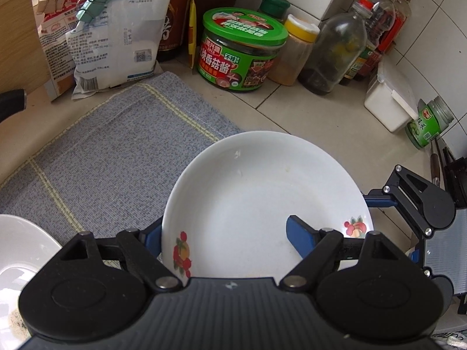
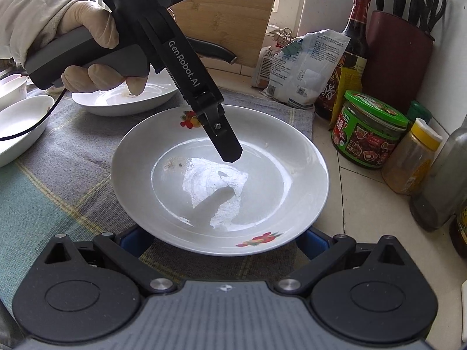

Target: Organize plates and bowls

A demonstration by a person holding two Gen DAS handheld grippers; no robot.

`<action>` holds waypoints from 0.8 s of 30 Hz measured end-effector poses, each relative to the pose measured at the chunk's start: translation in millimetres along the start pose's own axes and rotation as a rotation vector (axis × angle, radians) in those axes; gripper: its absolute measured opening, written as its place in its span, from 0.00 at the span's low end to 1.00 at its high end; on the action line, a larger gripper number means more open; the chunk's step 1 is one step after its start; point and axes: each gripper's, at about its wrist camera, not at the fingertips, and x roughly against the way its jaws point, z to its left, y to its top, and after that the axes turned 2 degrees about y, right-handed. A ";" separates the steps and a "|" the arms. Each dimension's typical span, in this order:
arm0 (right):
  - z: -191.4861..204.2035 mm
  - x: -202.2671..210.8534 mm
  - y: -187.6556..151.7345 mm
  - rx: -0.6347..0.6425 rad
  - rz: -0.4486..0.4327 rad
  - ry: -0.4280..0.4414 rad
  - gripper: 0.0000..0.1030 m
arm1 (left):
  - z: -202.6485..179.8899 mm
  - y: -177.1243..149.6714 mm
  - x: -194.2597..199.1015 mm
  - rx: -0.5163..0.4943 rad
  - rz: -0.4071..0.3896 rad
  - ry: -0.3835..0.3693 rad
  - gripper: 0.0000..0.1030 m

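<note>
A white plate with fruit decals (image 1: 262, 198) (image 2: 221, 180) is held above the grey cloth and counter. My left gripper (image 1: 230, 236) straddles its near rim: one blue finger is under the plate, the other (image 1: 300, 239) lies inside it, so it looks shut on the rim. In the right wrist view the left gripper (image 2: 224, 145) reaches over the far rim. My right gripper (image 2: 221, 242) is open, its blue fingers beneath the plate's near edge on both sides.
A grey checked cloth (image 1: 116, 151) covers the counter. White bowls (image 2: 122, 99) (image 2: 17, 125) (image 1: 17, 250) sit at the left. A green-lidded jar (image 1: 242, 49), bottles (image 1: 335, 52), bags (image 1: 116, 29), a white box (image 1: 388, 99) and a knife block (image 2: 397, 58) line the wall.
</note>
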 end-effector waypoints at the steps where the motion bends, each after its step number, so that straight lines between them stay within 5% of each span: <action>1: -0.2 0.0 -0.5 -0.002 -0.001 0.001 1.00 | 0.1 0.1 -0.7 0.000 0.000 0.000 0.81; 12: 0.8 0.9 -1.8 -0.001 -0.002 -0.005 1.00 | -2.6 -2.4 0.2 -0.021 -0.020 0.025 0.88; 24: 0.3 29.5 -0.6 -0.091 0.044 -0.074 1.00 | -27.7 -34.9 67.7 -0.073 -0.213 0.175 0.90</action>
